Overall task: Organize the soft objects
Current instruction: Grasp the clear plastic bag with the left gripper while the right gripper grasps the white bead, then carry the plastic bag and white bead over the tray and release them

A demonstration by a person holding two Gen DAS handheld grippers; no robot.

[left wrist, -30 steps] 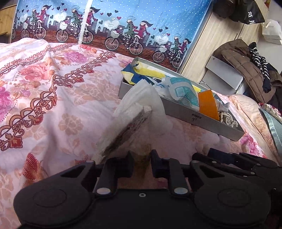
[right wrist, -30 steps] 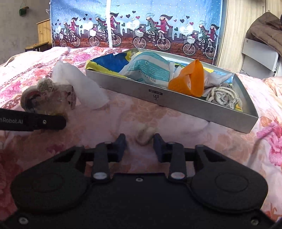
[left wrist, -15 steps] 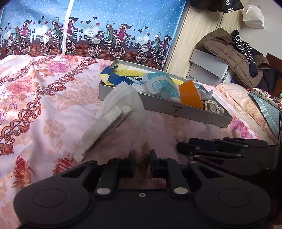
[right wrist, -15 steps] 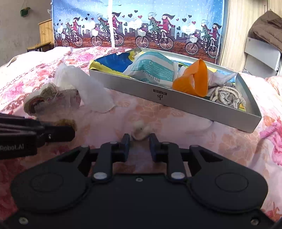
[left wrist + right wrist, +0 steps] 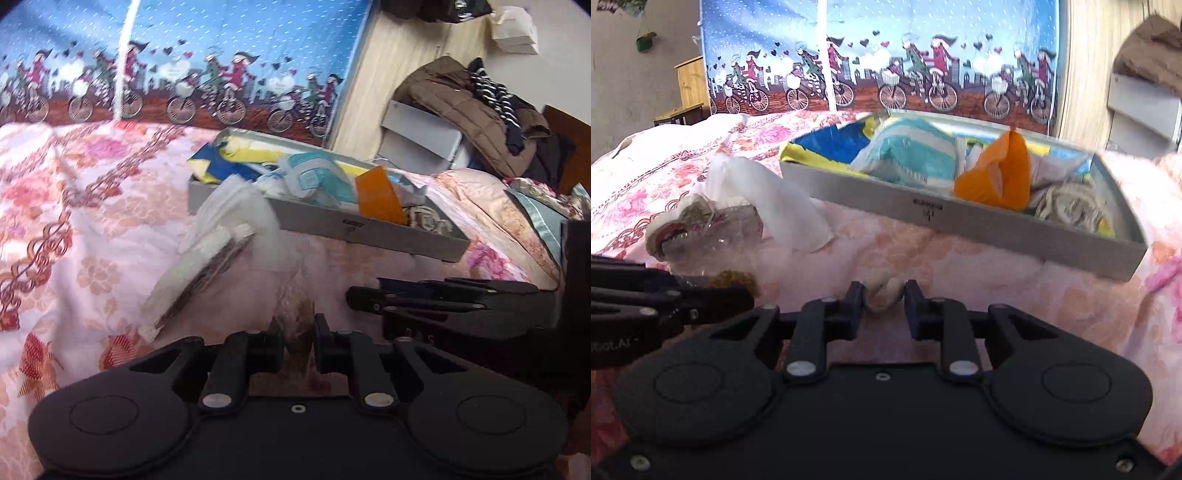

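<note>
Grey tray (image 5: 1015,229) ahead, white tissue (image 5: 783,206) beside it. My left gripper (image 5: 298,339) pinches brown wrapper (image 5: 295,314), long axis pointing forward; my right gripper (image 5: 884,301) pinches cream wad (image 5: 882,291).

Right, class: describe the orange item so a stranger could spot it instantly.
Find the grey tray lying on the floral bedspread. Among the things piled inside it, towards its right half, stands the orange item. It is the only bright orange piece, beside a teal-and-white packet and a pale rope coil.

Both tools are matte black plastic. The left gripper (image 5: 298,338) and the right gripper (image 5: 884,304) each have two rounded housings stamped with a circle, slotted linkage arms pinned by silver rivets, a small centre screw, and short blocky fingers (image 5: 854,295). White lettering marks the left gripper's side.
</note>
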